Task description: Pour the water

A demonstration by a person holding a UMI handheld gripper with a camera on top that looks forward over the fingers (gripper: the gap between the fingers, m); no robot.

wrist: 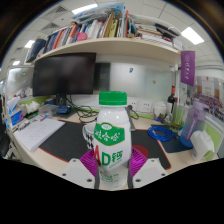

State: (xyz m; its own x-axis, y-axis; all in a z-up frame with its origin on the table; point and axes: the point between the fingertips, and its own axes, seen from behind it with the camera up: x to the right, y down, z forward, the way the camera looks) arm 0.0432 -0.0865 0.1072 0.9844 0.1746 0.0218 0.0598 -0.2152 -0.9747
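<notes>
The gripper (113, 172) is grasping a white plastic bottle (112, 140) with a green cap (113, 98) and green label lettering. The bottle is standing upright between the two fingers, and the magenta pads (90, 160) are pressing against its lower body from both sides, at roughly 9 o'clock and 3 o'clock of the bottle. Whether the bottle base is resting on the desk (60, 160) cannot be determined, since the base is hidden.

Behind the bottle, at 10 o'clock, a dark monitor (65, 75) is sitting at the back of the desk. A black mat (68, 143) is lying at 9 o'clock of the bottle, and a keyboard (36, 134) is lying further out in the same direction. At 12 o'clock, above the monitor, a shelf (100, 45) is carrying a row of books (90, 27). At 3 o'clock of the bottle, a blue coiled cable (160, 132) is lying on the desk, apart from the bottle.
</notes>
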